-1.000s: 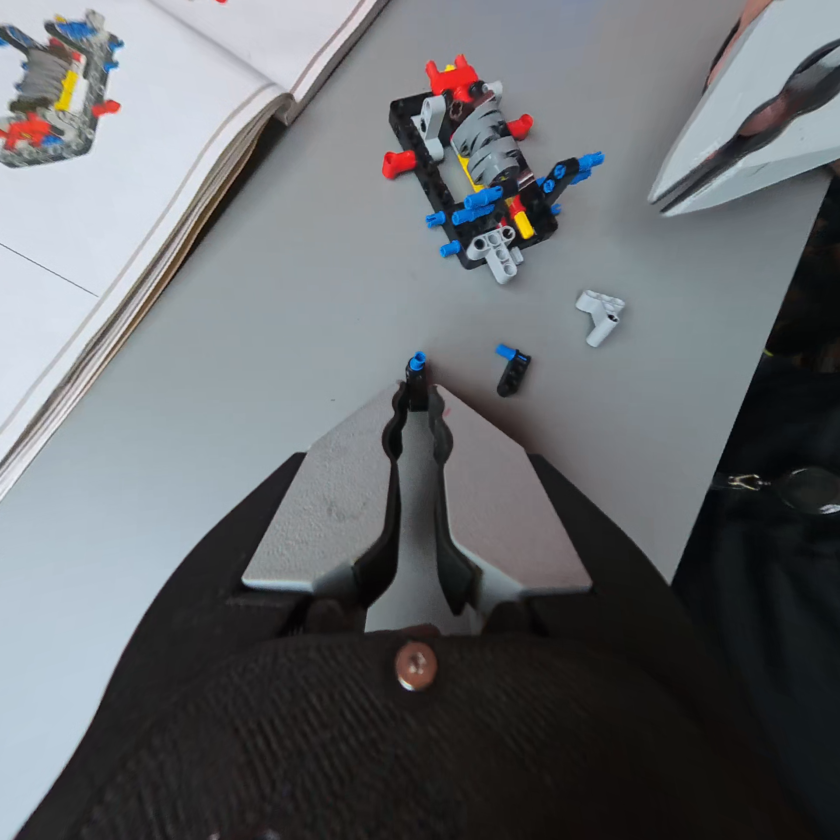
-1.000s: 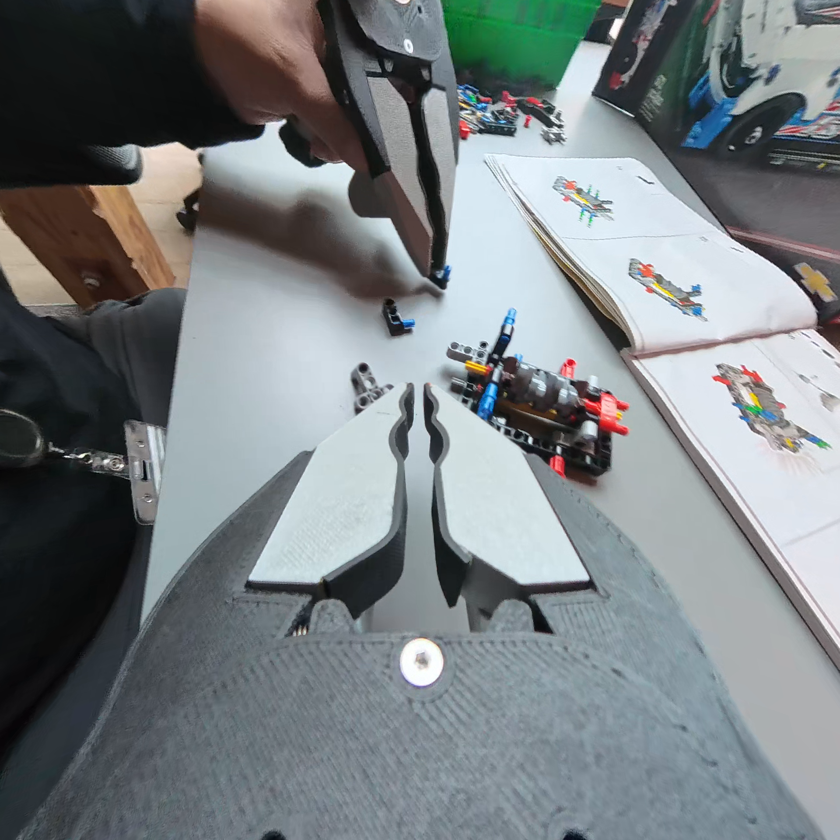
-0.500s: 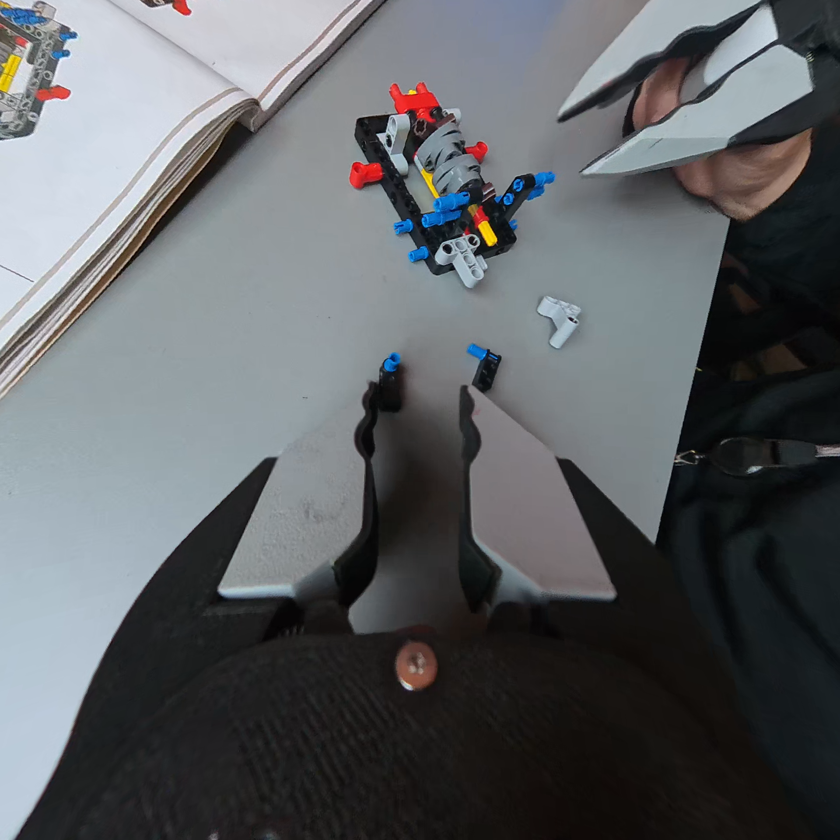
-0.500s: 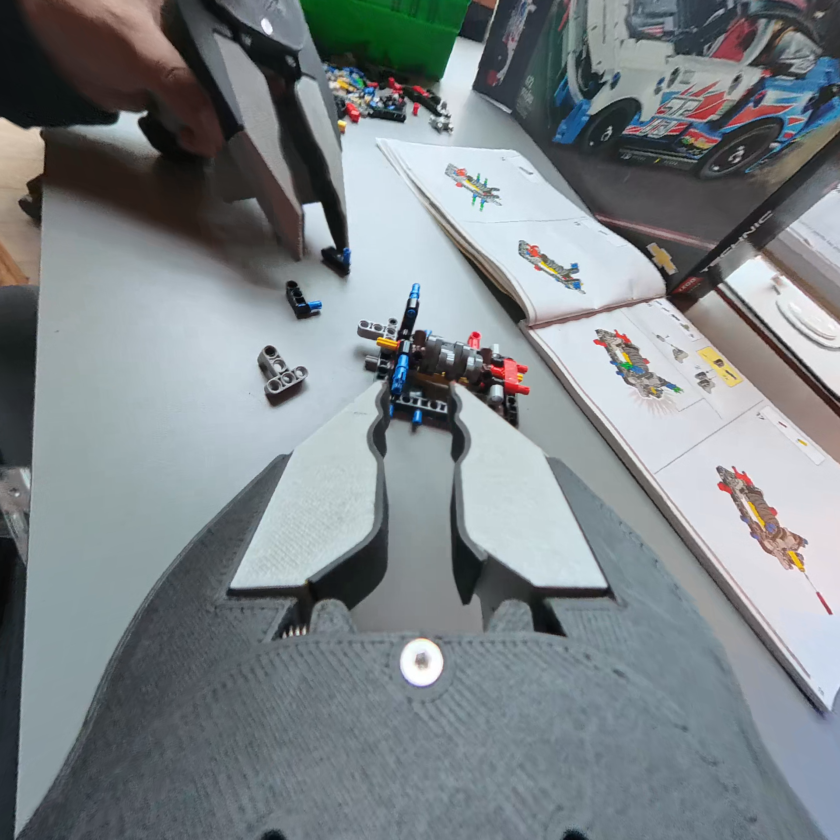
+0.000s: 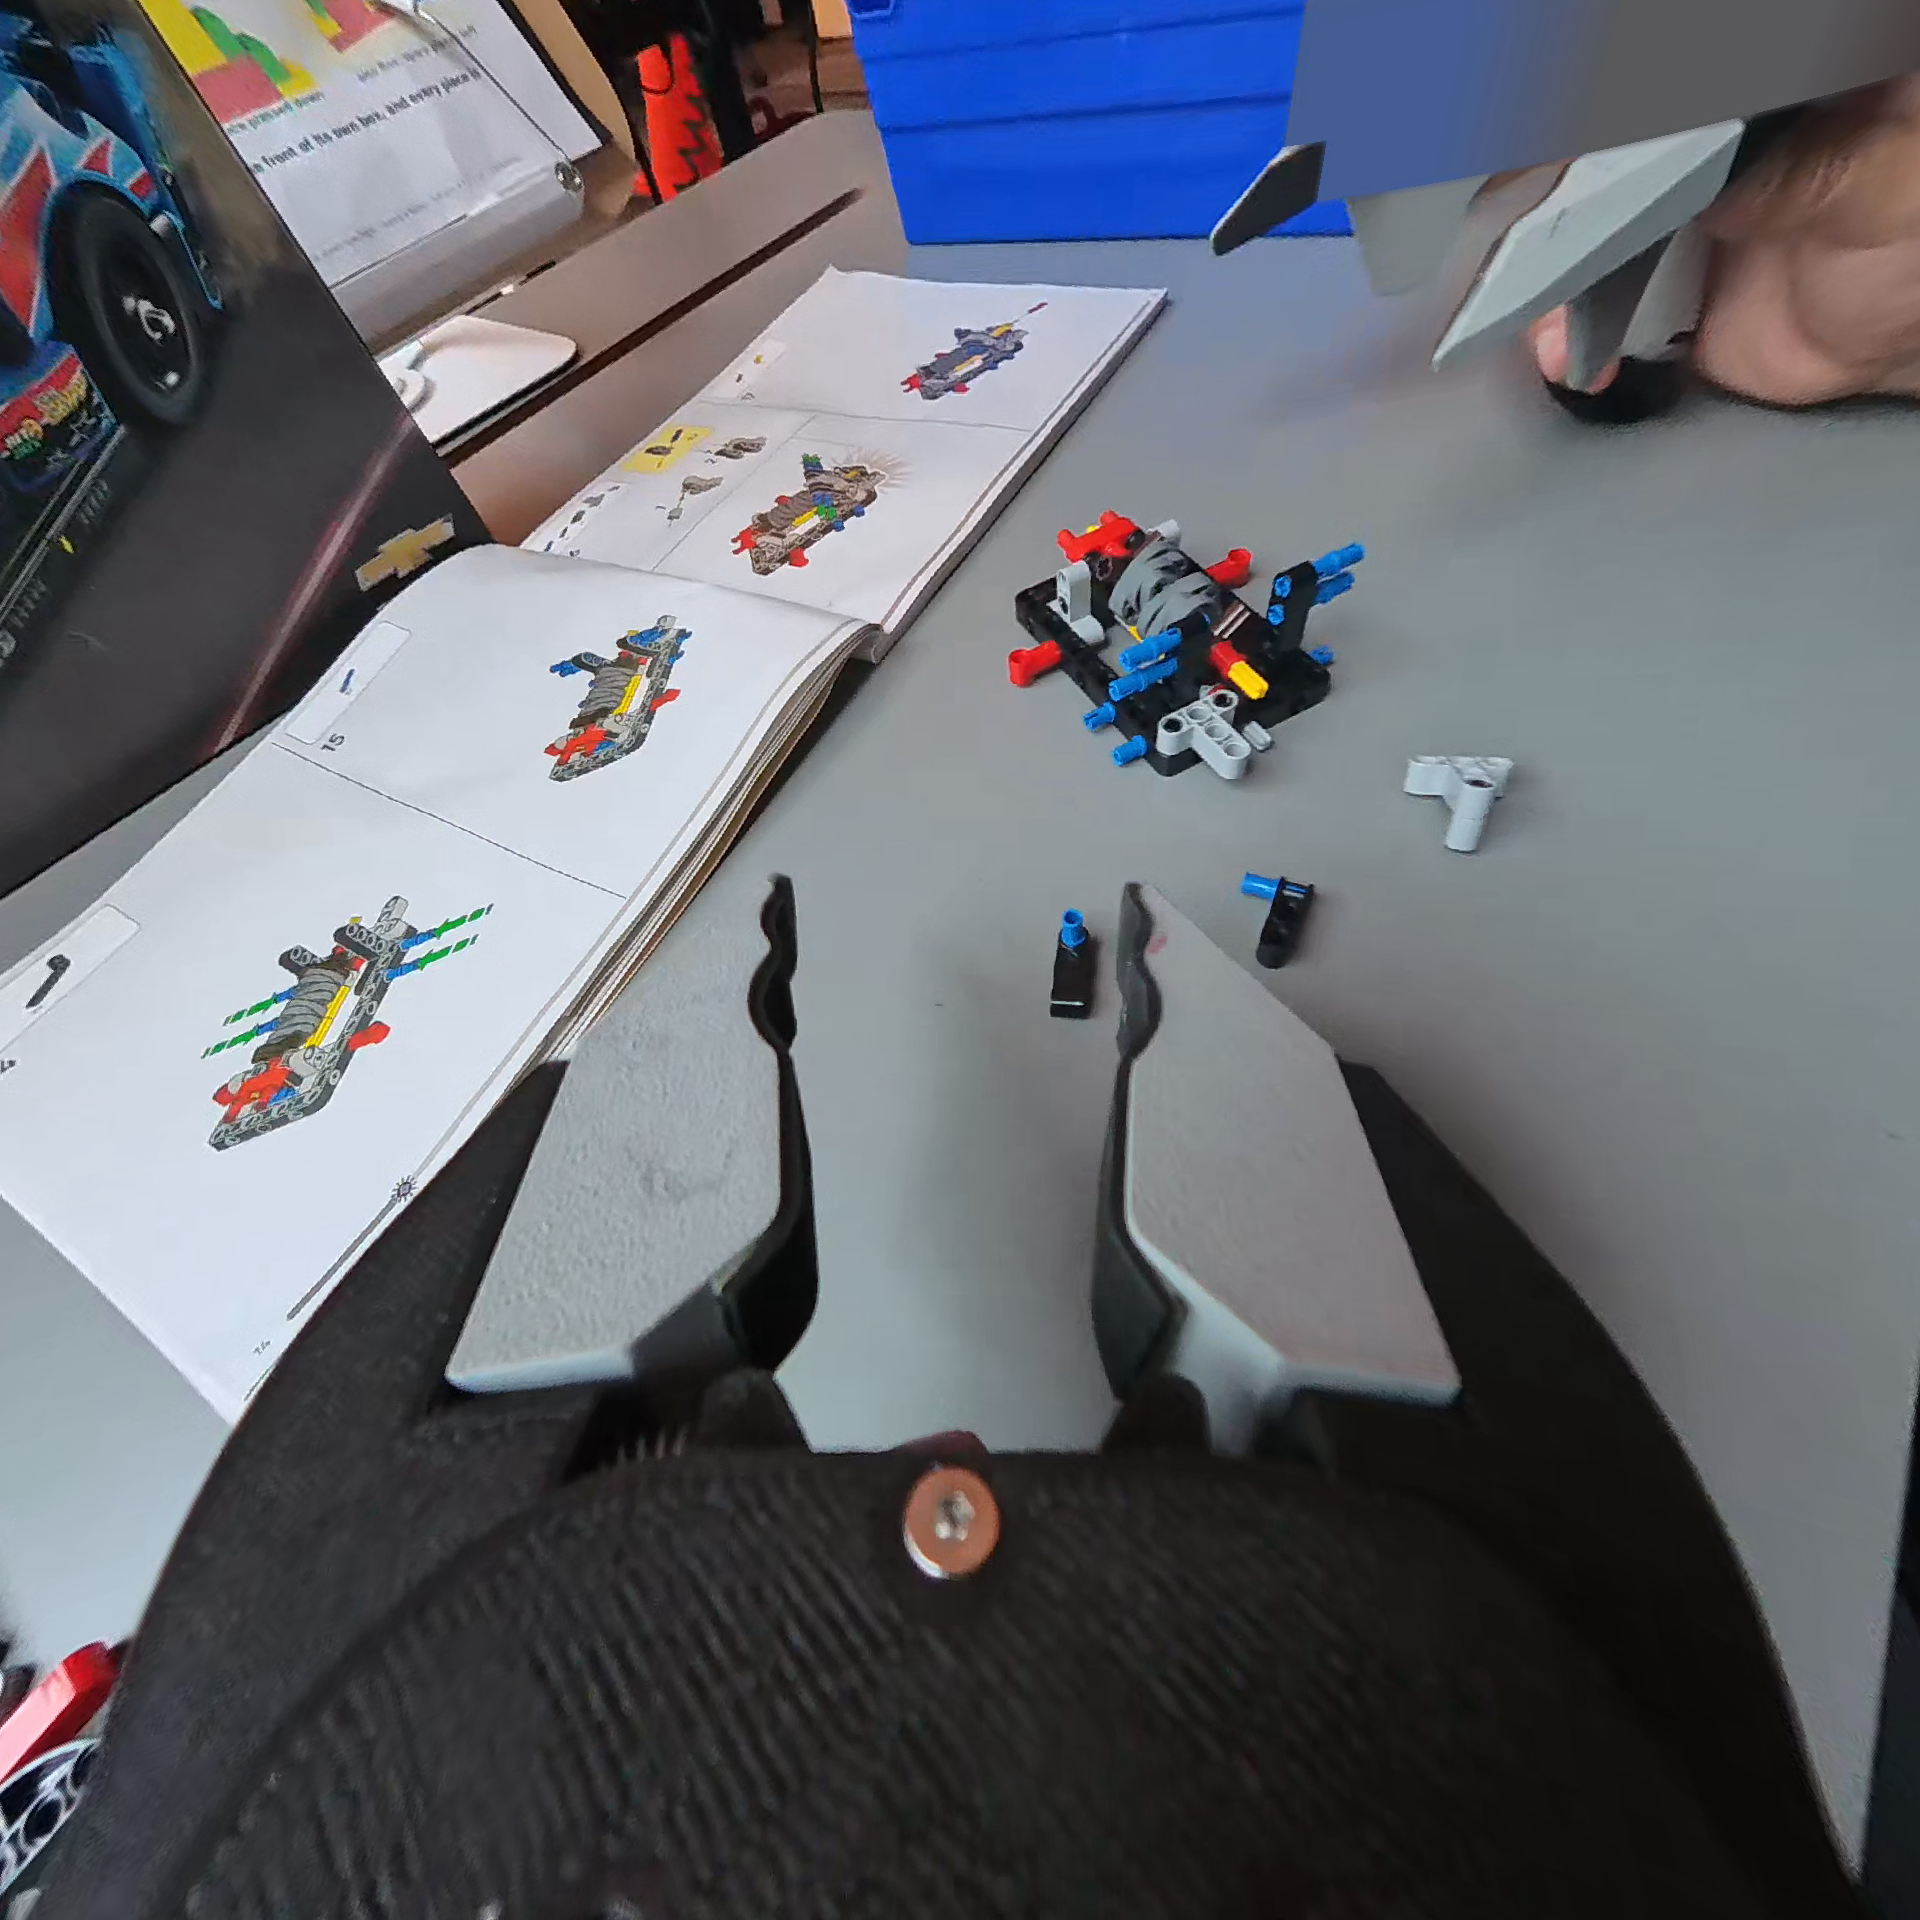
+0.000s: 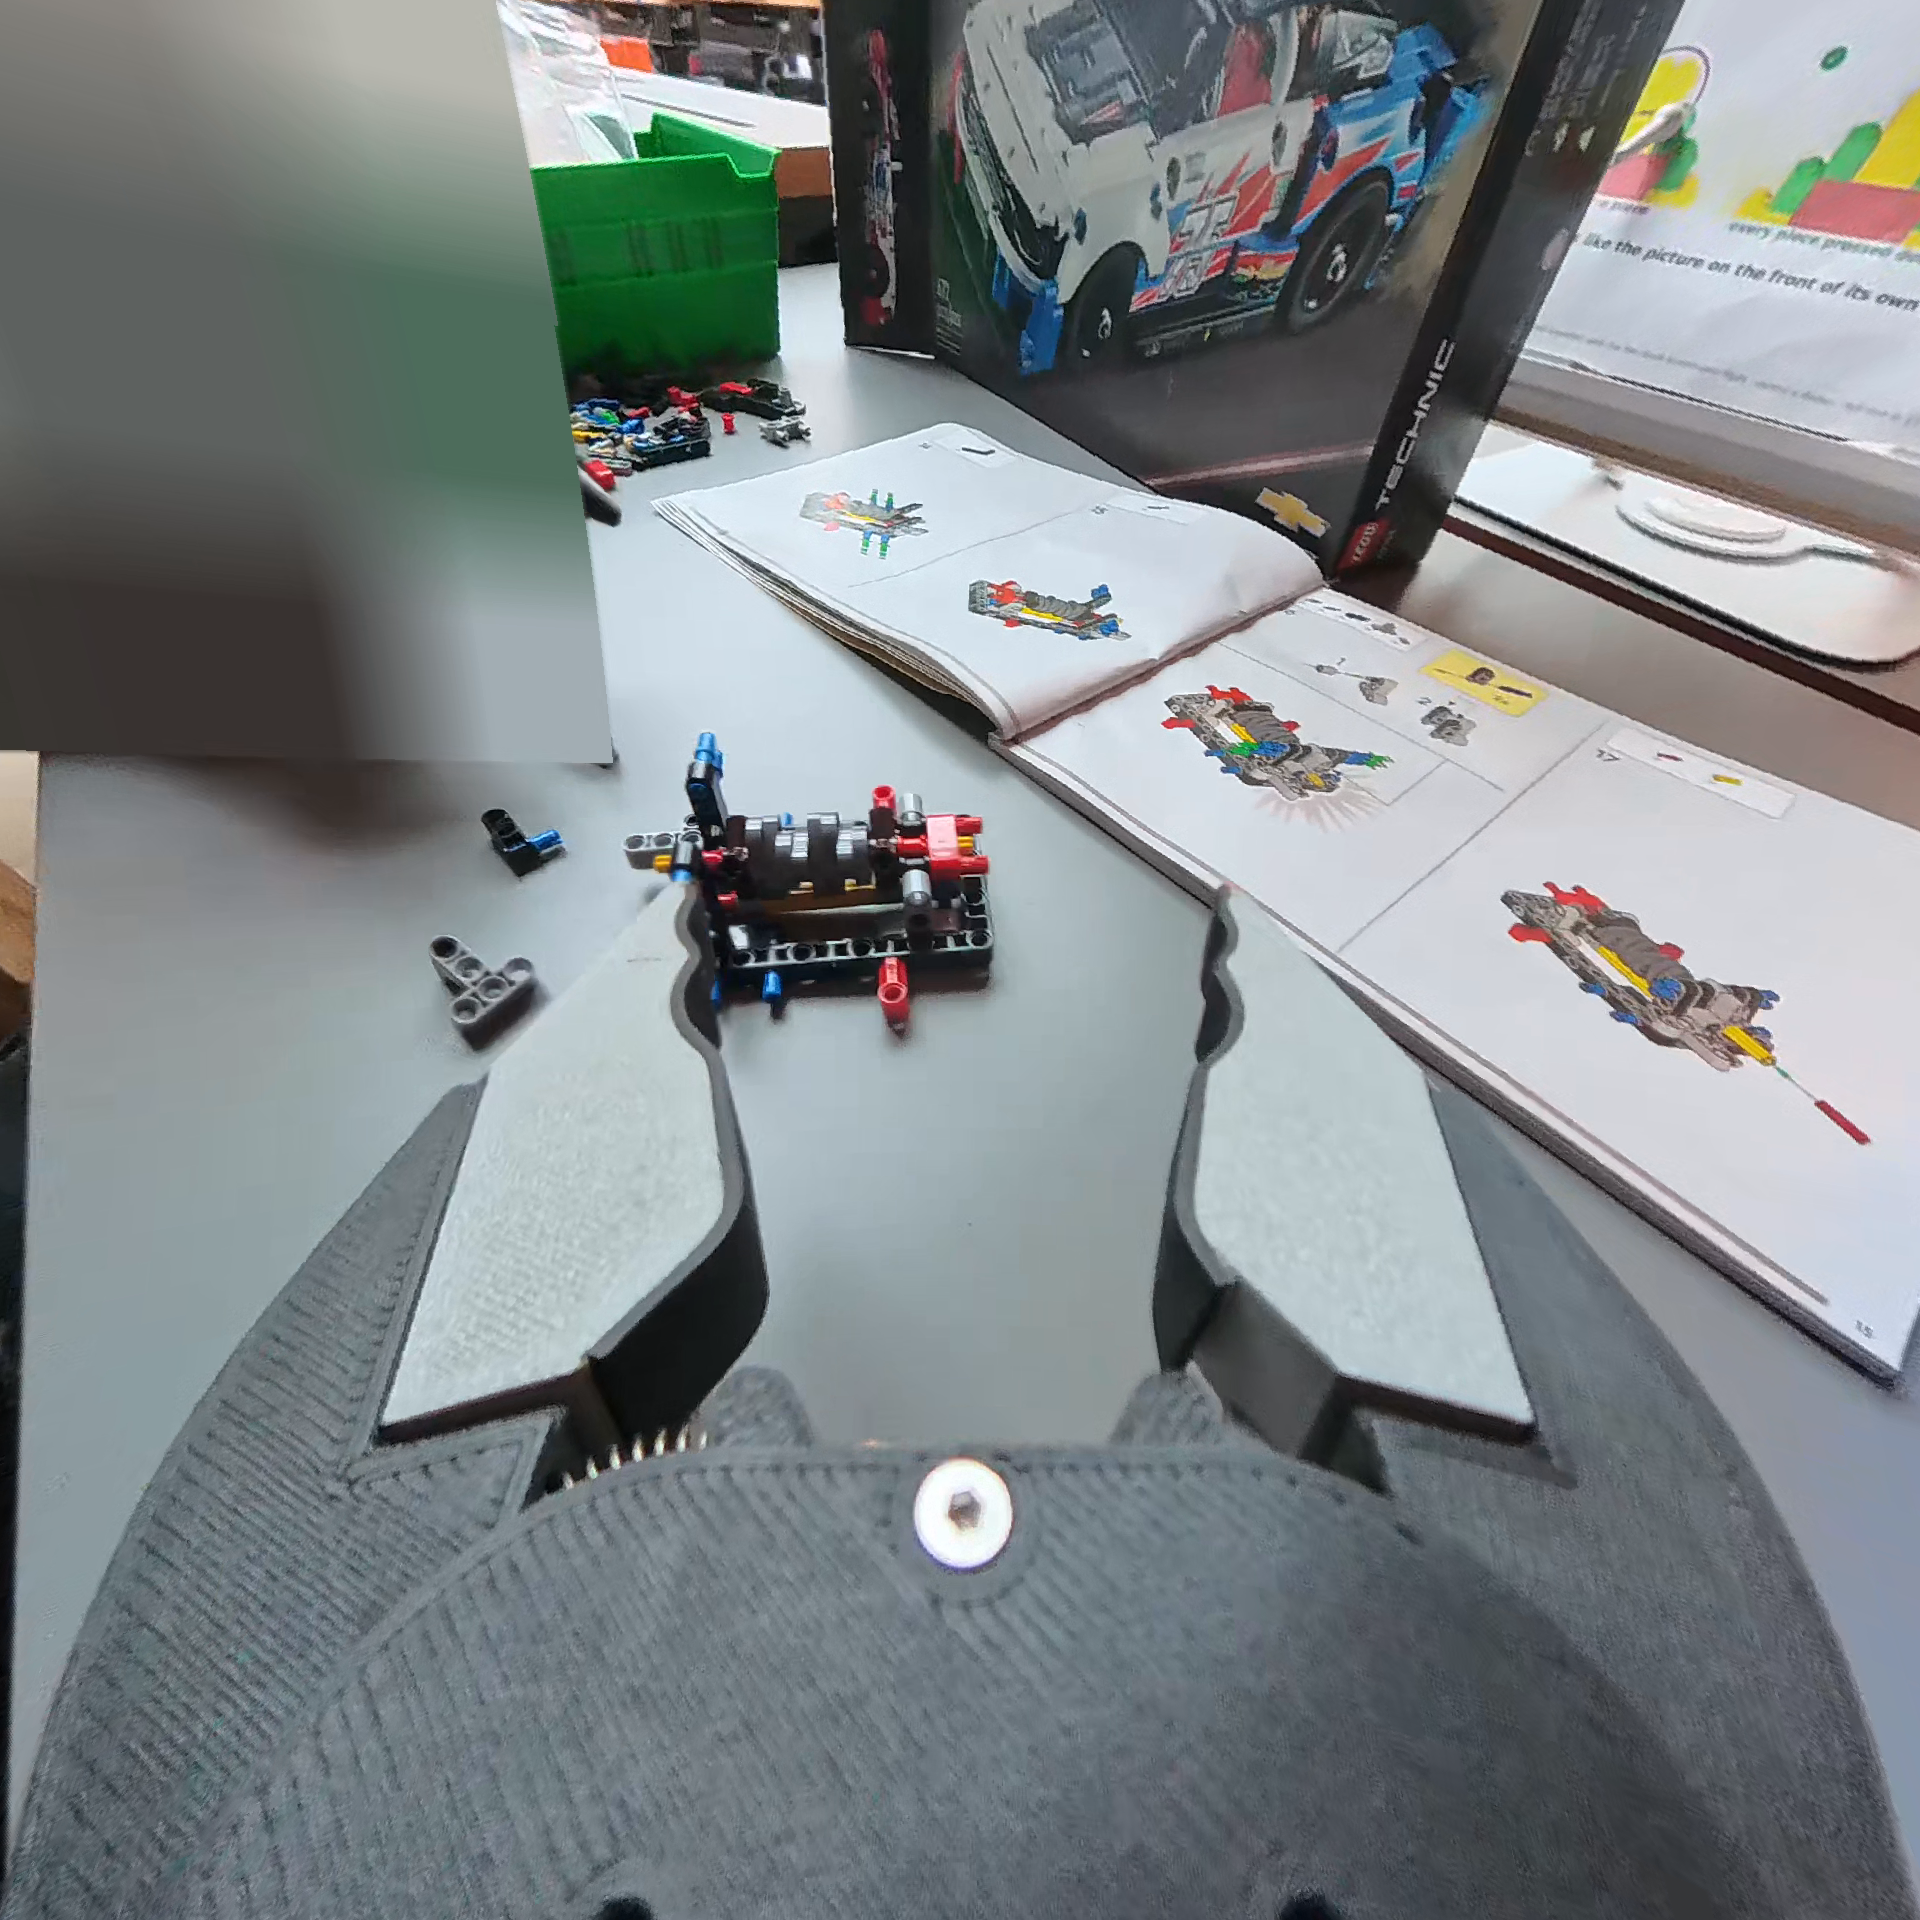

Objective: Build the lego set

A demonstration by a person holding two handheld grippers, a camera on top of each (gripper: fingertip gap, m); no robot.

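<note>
Your left gripper (image 5: 954, 904) hangs low over the grey table (image 5: 1558, 1039) with its jaws spread wide and nothing between them. A small black piece with a blue pin (image 5: 1071, 971) lies on the table just inside the right finger, apart from both. A second black-and-blue piece (image 5: 1280, 920) rests just beyond that finger, and a light grey connector (image 5: 1460, 795) sits farther right. The half-built model (image 5: 1174, 649), a black frame carrying grey gears, red axles and blue pins, stands near the middle of the table, past all three loose parts.

Your right gripper (image 6: 956, 914) is likewise wide open and empty, aimed at the model (image 6: 831, 883); its left fingertip overlaps the frame's near corner in the right wrist view, though whether they touch cannot be told. A dark grey connector (image 6: 481, 982) and a black-and-blue piece (image 6: 520, 840) lie to the model's left.

The open manual (image 6: 1403, 790) spreads along the table's far side, beside the upright box (image 6: 1195, 239). A green bin (image 6: 665, 249) stands behind a scatter of loose parts (image 6: 675, 421).
</note>
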